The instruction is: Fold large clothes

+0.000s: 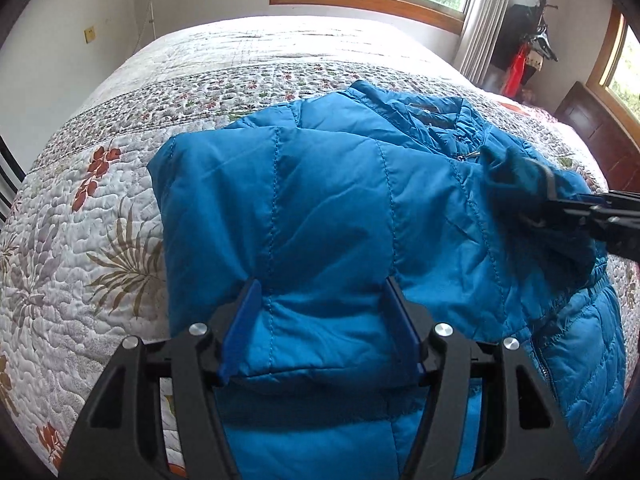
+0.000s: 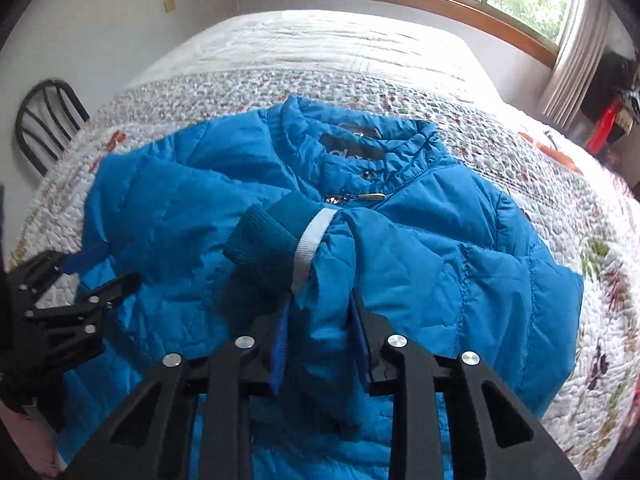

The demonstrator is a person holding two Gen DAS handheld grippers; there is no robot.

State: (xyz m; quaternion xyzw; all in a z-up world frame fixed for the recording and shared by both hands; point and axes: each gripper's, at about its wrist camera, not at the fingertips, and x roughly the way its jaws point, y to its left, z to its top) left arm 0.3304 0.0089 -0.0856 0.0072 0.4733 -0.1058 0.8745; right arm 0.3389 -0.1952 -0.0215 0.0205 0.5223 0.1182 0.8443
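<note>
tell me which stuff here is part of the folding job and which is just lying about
Part of the job:
- blue puffer jacket, spread on the bed
- its sleeve with the knit cuff, between the right gripper fingers
- left gripper, around a fold of the jacket

Just there:
- floral quilt under the jacket
- black chair beside the bed
- coat rack by the window

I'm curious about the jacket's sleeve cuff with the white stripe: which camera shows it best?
The right wrist view: the cuff lies sharp and central on the jacket. The left wrist view shows it only blurred at the edge.
</note>
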